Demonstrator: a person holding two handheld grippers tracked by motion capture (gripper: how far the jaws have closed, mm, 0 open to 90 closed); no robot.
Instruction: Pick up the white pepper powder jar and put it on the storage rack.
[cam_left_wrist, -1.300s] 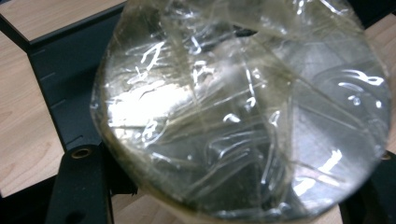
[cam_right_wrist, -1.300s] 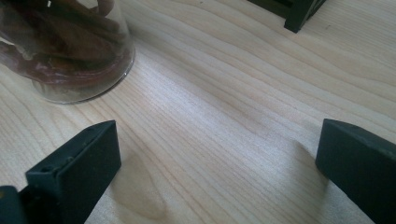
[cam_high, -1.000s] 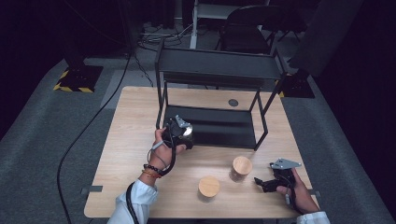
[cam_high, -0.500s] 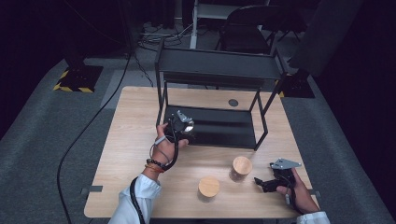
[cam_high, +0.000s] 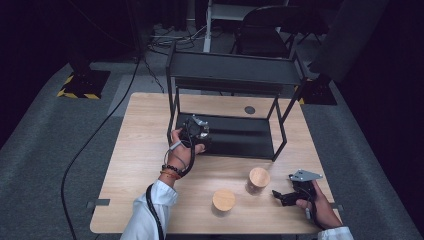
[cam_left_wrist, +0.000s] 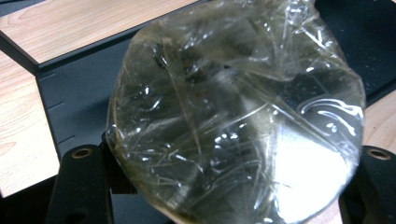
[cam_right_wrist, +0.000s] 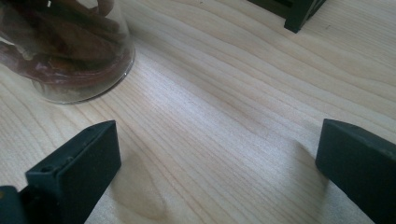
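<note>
1. The left claw (cam_high: 197, 131) is clamped on a clear, film-wrapped jar (cam_left_wrist: 233, 112), held at the front left of the black shelf rack (cam_high: 230, 135)
2. The right claw (cam_high: 279, 196) rests on the desk (cam_high: 135, 150), jaws wide apart and gripping nothing, beside a wooden-lidded jar (cam_high: 259, 179)

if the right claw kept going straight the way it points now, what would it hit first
Probably the nearer wooden-lidded glass jar. The right claw, jaws open and empty, points left across the table toward it; in the right gripper view that jar sits slightly off-line, so it may only graze it.
</note>
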